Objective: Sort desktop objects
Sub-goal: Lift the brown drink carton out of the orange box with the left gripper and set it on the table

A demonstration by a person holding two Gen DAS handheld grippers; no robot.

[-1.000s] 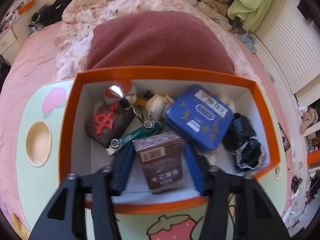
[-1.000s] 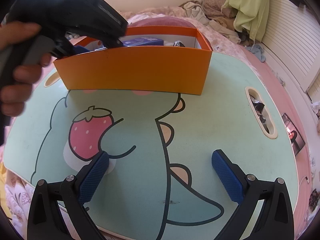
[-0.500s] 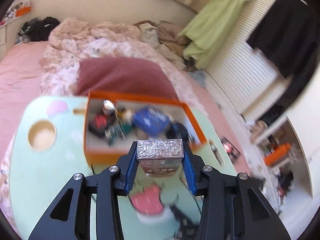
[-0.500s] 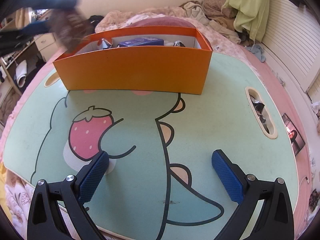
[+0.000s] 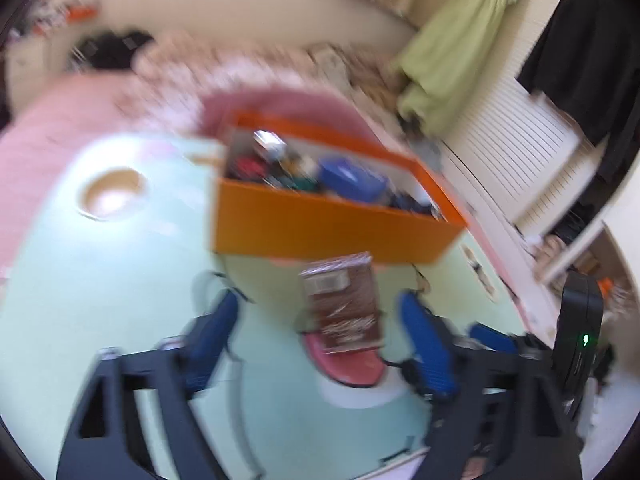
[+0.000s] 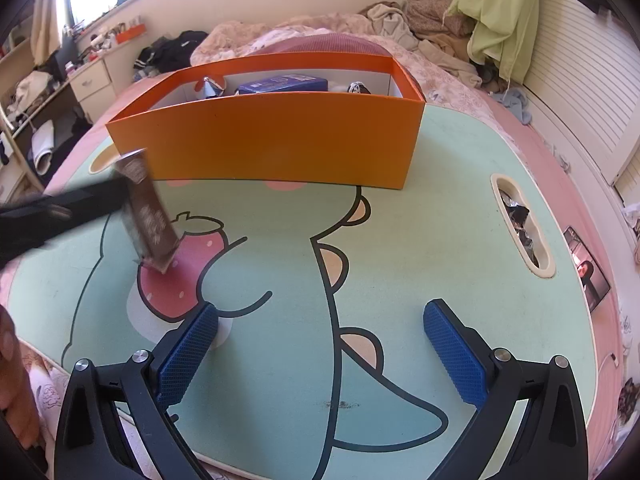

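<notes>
A brown foil packet leans tilted with its lower end on the strawberry print of the pale green table. My left gripper straddles it, jaws opening, blue pads clear of both its sides. In the right wrist view the packet shows beside the left gripper's blurred black frame. Behind stands the orange box holding a blue tin and other small items. My right gripper hovers open over the table's near part, nothing between its fingers.
The table has a round cup hole at the far left and a slot hole at the right. A maroon pillow and a messy bed lie behind the box. A person's hand is at the lower left edge.
The left gripper lifted the brown packet out of the orange box, carried it back over the table's strawberry print, and its jaws spread off it. The right gripper stayed still.
</notes>
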